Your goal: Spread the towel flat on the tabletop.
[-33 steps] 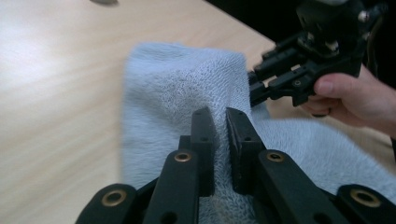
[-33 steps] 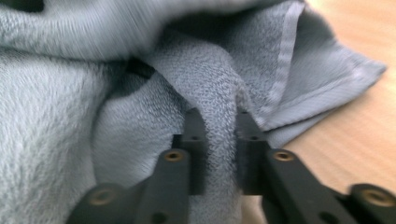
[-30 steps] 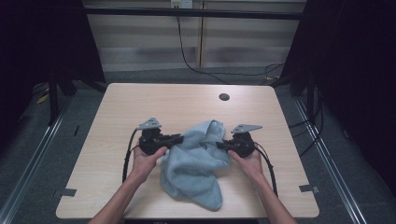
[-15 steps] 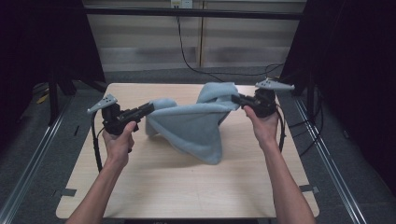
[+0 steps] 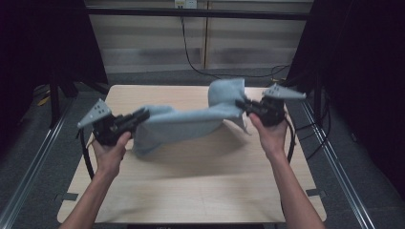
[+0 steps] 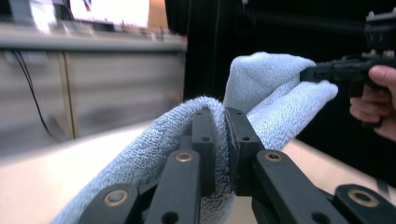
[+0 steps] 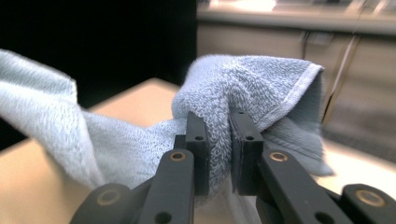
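While tongs (image 5: 143,114) stretch towel (image 5: 191,125), table (image 5: 200,191) lies beneath.

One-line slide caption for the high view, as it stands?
Left gripper and right gripper each clamp a light blue towel, stretching it above the wooden table.

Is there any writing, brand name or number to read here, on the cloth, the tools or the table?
None can be read.
Towel: plain blue-grey, no label in sight.
Left tool and right tool: no lettering on them.
Table: bare wood, no marks.
Bright panel in the left gripper view: too blurred to read.
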A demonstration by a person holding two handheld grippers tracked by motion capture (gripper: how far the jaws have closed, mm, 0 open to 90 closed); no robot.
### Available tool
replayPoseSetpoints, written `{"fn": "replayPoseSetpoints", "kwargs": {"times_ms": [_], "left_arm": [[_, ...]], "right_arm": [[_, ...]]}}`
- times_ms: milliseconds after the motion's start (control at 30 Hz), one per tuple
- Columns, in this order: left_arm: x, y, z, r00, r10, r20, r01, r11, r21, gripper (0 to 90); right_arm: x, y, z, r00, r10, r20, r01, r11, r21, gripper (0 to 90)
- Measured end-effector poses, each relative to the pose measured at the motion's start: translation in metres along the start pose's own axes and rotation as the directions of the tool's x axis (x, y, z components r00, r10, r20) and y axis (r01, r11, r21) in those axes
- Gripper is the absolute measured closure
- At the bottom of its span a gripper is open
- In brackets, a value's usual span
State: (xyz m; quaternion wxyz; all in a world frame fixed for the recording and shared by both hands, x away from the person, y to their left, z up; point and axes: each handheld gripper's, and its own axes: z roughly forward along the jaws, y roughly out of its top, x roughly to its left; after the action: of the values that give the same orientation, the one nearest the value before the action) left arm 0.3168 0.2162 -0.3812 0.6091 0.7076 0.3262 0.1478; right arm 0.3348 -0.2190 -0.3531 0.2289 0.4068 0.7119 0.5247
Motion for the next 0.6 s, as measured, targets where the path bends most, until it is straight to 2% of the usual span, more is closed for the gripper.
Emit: {"fn": "replayPoseSetpoints", "kwargs": {"times_ms": [33, 67, 133, 167, 200, 233, 300, 333, 367, 400, 467, 533, 567, 600], "left_arm": [[-0.001, -0.014, 0.0, 0.9998, 0.001, 0.021, -0.001, 0.9993, 0.036, 83.2], [-0.003, -0.027, 0.0, 0.9994, -0.016, 0.032, 0.014, 0.9974, 0.071, 83.2], [-0.005, -0.046, -0.002, 0.9972, -0.043, 0.062, 0.035, 0.9908, 0.131, 82.7], [-0.008, -0.053, -0.005, 0.9973, -0.041, 0.061, 0.031, 0.9875, 0.155, 81.2], [-0.009, -0.059, -0.007, 0.9971, -0.043, 0.063, 0.031, 0.9845, 0.173, 81.2], [-0.012, -0.065, -0.01, 0.9958, -0.054, 0.074, 0.039, 0.9812, 0.189, 80.7], [-0.016, -0.074, -0.017, 0.9893, -0.088, 0.117, 0.061, 0.9745, 0.216, 77.3], [-0.019, -0.078, -0.02, 0.9862, -0.096, 0.135, 0.063, 0.9714, 0.229, 77.3], [-0.025, -0.082, -0.027, 0.985, -0.085, 0.15, 0.045, 0.9664, 0.253, 74.1], [-0.026, -0.082, -0.03, 0.9841, -0.088, 0.155, 0.047, 0.967, 0.251, 70.8], [-0.026, -0.081, -0.033, 0.9835, -0.096, 0.153, 0.057, 0.9688, 0.241, 68.3], [-0.024, -0.075, -0.035, 0.9834, -0.103, 0.149, 0.068, 0.9721, 0.225, 59.9], [-0.021, -0.071, -0.035, 0.9845, -0.094, 0.148, 0.061, 0.9741, 0.218, 59.9], [-0.015, -0.063, -0.03, 0.9887, -0.084, 0.124, 0.058, 0.9786, 0.197, 59.0]], "right_arm": [[0.002, -0.034, 0.0, 0.9994, 0.032, -0.011, -0.031, 0.998, 0.053, 79.3], [0.002, -0.034, 0.0, 0.9994, 0.032, -0.011, -0.031, 0.998, 0.053, 79.3], [0.006, -0.065, 0.0, 0.9974, 0.063, -0.035, -0.059, 0.993, 0.105, 78.0], [0.012, -0.089, -0.005, 0.9963, 0.077, -0.038, -0.069, 0.984, 0.165, 75.1], [0.012, -0.089, -0.005, 0.9963, 0.077, -0.038, -0.069, 0.984, 0.165, 75.1], [0.016, -0.1, -0.009, 0.9957, 0.083, -0.042, -0.074, 0.981, 0.179, 74.1], [0.023, -0.116, -0.02, 0.9936, 0.094, -0.062, -0.079, 0.974, 0.213, 69.7], [0.027, -0.122, -0.027, 0.9928, 0.096, -0.072, -0.078, 0.973, 0.219, 68.1], [0.031, -0.131, -0.037, 0.9876, 0.118, -0.103, -0.09, 0.964, 0.249, 64.3], [0.033, -0.133, -0.041, 0.9875, 0.119, -0.103, -0.088, 0.961, 0.263, 62.3], [0.035, -0.135, -0.046, 0.9886, 0.108, -0.104, -0.077, 0.961, 0.267, 59.7], [0.035, -0.134, -0.053, 0.987, 0.114, -0.113, -0.082, 0.964, 0.254, 54.9], [0.035, -0.133, -0.056, 0.9883, 0.109, -0.106, -0.081, 0.966, 0.245, 53.4], [0.033, -0.127, -0.059, 0.9897, 0.101, -0.101, -0.077, 0.973, 0.217, 52.1]]}}
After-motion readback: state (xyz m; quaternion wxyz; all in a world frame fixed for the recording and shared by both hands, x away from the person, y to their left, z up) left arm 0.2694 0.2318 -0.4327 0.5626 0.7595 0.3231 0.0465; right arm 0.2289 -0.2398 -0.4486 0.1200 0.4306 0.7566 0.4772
